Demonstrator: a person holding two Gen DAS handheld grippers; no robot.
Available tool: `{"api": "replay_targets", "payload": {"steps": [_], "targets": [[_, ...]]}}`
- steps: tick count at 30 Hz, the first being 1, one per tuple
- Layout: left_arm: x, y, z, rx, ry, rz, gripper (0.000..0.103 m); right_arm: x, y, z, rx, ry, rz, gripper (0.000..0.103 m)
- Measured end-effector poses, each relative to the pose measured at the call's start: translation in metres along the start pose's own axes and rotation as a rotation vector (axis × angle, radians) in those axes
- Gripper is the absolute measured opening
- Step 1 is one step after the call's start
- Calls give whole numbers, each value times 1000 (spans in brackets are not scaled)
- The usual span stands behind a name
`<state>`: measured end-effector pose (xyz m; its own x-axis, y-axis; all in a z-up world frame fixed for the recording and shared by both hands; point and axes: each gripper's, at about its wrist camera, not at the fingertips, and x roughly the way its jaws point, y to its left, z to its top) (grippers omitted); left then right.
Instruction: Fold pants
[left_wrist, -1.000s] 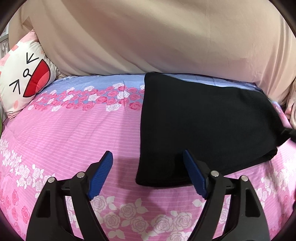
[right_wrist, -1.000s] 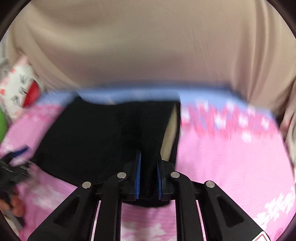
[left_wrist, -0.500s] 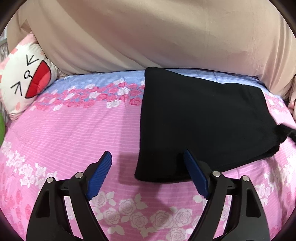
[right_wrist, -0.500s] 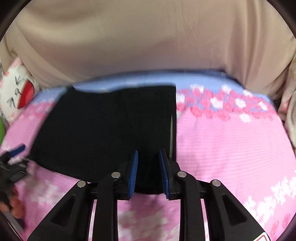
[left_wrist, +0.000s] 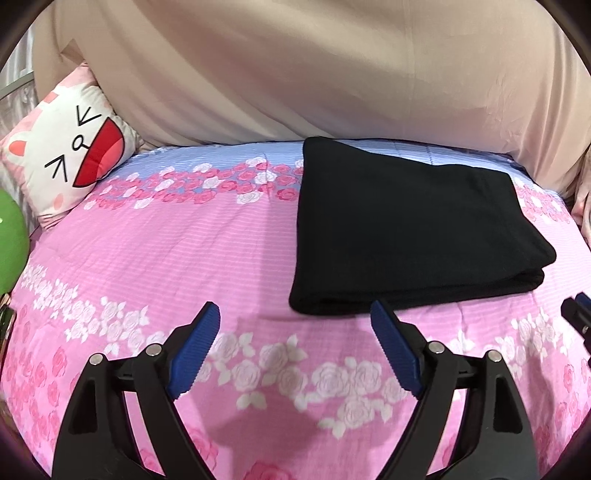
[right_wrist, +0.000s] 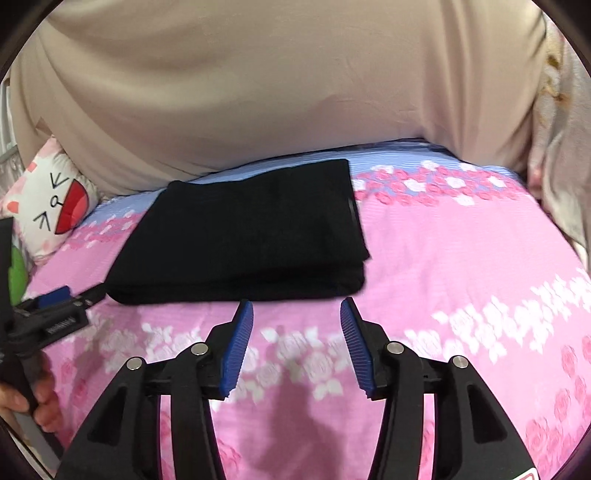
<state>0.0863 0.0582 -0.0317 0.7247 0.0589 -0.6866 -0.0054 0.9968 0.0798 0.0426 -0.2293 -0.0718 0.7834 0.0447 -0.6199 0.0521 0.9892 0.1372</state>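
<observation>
The black pants lie folded into a flat rectangle on the pink rose-print bedspread, toward its far side. In the left wrist view my left gripper hovers just short of the stack's near left corner, its jaws still opening, nothing between its blue pads. In the right wrist view the same pants rest ahead of my right gripper, whose jaws are opening wide with only bedspread between them. The left gripper shows at the left edge there, held by a hand.
A beige curtain hangs behind the bed. A white cartoon-face pillow leans at the back left, with a green round object beside it. Bedspread stretches right of the pants.
My right gripper let go of the pants' near edge, opened and drew back. The left gripper also pulled back from the stack, so the pants sit farther away in both views.
</observation>
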Motion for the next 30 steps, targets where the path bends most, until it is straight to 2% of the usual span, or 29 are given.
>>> {"api": "replay_targets", "payload": {"steps": [4,11,14,16,23,25,30], "targets": [[-11,2,-12,-2,-19,27,83,-7,1,-16,11,-5,-13,55],[-16,5,-32,-4,-33,10,83,-14,8,-37,8,-7,-34,59],[-15,5,-38,-2,-30,17,83,-19,12,-37,-8,-28,-52,60],[-15,6,-41,-12,-23,6,83,-21,15,-38,-13,-39,-60,65],[-15,6,-43,-21,-49,-2,83,-19,14,-40,-2,-26,-89,67],[-17,4,-43,-15,-65,-12,83,-18,15,-40,-4,-21,-109,72],[-15,-6,-42,16,-69,-24,83,-13,19,-40,-13,-10,-144,72]]}}
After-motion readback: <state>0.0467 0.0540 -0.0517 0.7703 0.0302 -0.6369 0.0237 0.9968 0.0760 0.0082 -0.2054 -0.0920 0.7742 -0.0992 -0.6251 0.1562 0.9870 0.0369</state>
